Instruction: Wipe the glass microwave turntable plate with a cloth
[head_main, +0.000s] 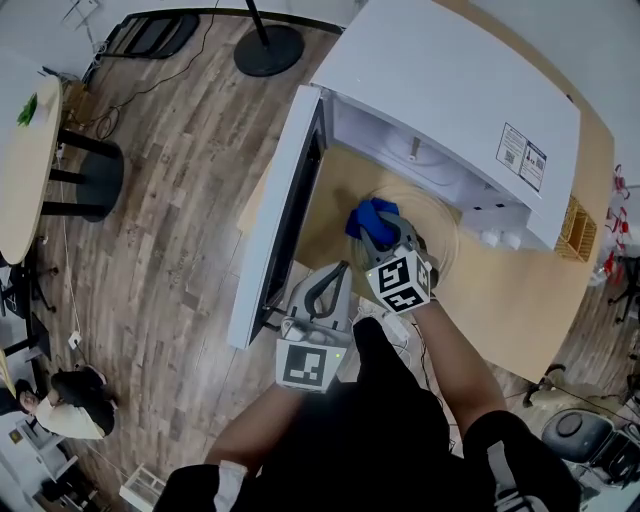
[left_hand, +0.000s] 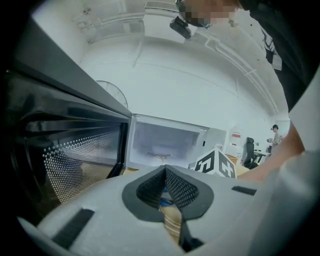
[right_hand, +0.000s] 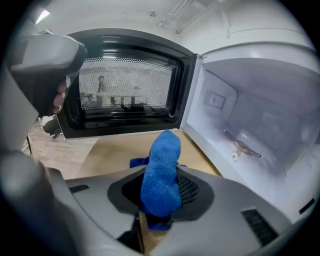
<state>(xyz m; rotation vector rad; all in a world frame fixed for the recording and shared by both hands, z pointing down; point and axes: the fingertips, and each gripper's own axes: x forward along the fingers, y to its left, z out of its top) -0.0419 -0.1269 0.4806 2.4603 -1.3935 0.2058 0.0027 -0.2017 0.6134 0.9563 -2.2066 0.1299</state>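
A blue cloth (right_hand: 161, 167) is clamped between the closed jaws of the right gripper (head_main: 380, 232), with a bunched fold standing out past the tips. The cloth is held over the glass turntable plate (head_main: 446, 228), which is set on the tan wooden table (head_main: 520, 300) just in front of the open cavity of the white microwave (head_main: 450, 90). Whether the cloth is pressed onto the glass cannot be told. The left gripper (left_hand: 165, 169) is held nearer the person, beside the microwave door (head_main: 285, 215), which is swung fully open. Its jaws are brought together at the tips and nothing is gripped between them.

Inside the cavity, the bare turntable hub (right_hand: 242, 145) is seen on the floor of the oven. The room is laid with grey-brown wood-plank flooring (head_main: 180, 200). A round pale table (head_main: 25, 170) and a black stool (head_main: 95, 180) are placed well to the left, a black round stand base (head_main: 268, 50) is seen at the top, and a wicker basket (head_main: 578, 228) is set at the far right table edge.
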